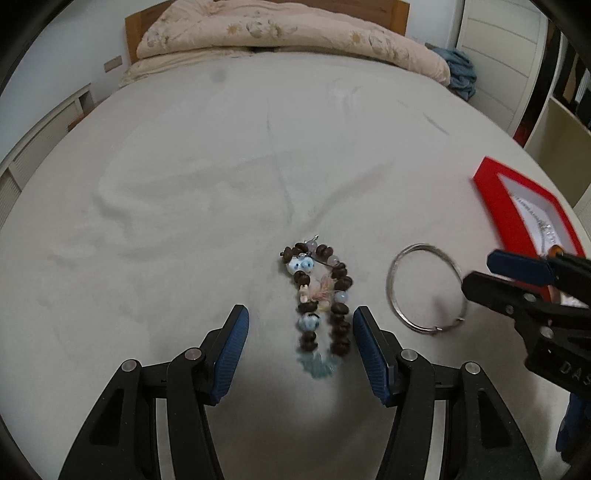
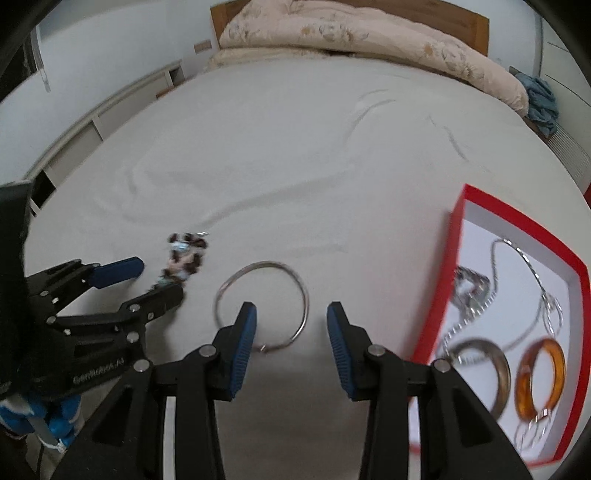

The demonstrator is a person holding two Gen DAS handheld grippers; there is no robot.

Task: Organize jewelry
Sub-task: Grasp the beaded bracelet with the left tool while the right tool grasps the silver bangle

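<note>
A beaded bracelet (image 1: 319, 295) of dark brown and pale blue beads lies on the white bed sheet. My left gripper (image 1: 301, 347) is open, with the bracelet's near end between its blue pads and untouched. To the right lies a thin silver bangle (image 1: 388, 286). In the right wrist view my right gripper (image 2: 291, 332) is open over the bangle (image 2: 266, 263); its left finger stands inside the ring and the ring's right edge lies between the pads. The red jewelry box (image 2: 443, 288) sits at the right, holding a silver chain, a silver bangle and an amber bangle (image 2: 541, 380).
The white sheet (image 1: 221, 166) stretches far ahead and to the left. A beige quilt (image 1: 277, 33) lies at the headboard, with a blue cloth (image 1: 460, 72) beside it. The bed's right edge runs just past the red box (image 1: 495, 199). The two grippers are close together.
</note>
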